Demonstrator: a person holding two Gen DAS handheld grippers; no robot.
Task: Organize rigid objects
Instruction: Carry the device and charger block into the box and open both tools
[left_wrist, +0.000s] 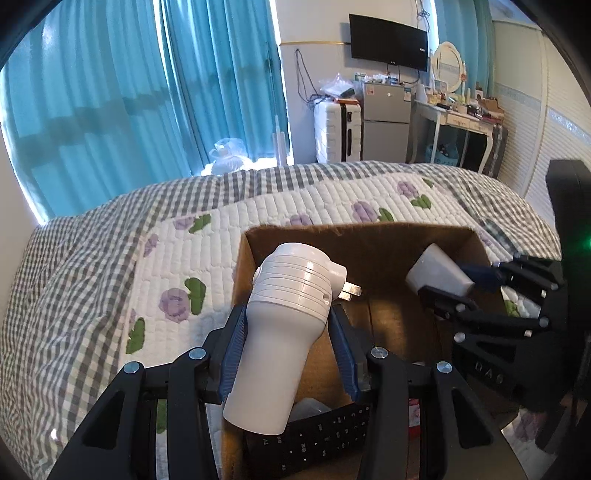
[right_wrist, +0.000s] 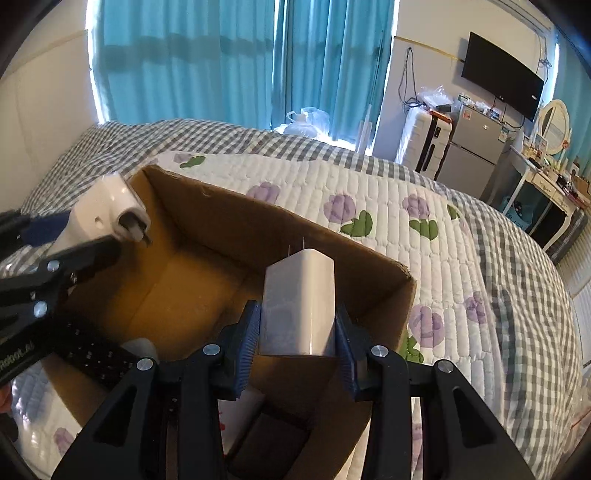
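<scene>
An open cardboard box (left_wrist: 369, 236) (right_wrist: 207, 206) lies on the bed. My left gripper (left_wrist: 286, 325) is shut on a white ribbed plug-in device (left_wrist: 284, 314) with metal prongs, held over the box's left side; it also shows in the right wrist view (right_wrist: 107, 206). My right gripper (right_wrist: 297, 321) is shut on a white rectangular charger (right_wrist: 299, 302), held over the box's right side; it shows in the left wrist view (left_wrist: 439, 275). A black remote control (left_wrist: 314, 439) (right_wrist: 92, 350) lies in the box.
The quilted floral bedspread (left_wrist: 258, 210) (right_wrist: 424, 206) surrounds the box. Teal curtains, a white suitcase (left_wrist: 338, 129), a small fridge (left_wrist: 386, 122) and a dressing table (left_wrist: 458, 114) stand beyond the bed. More items lie on the box floor (right_wrist: 266, 432).
</scene>
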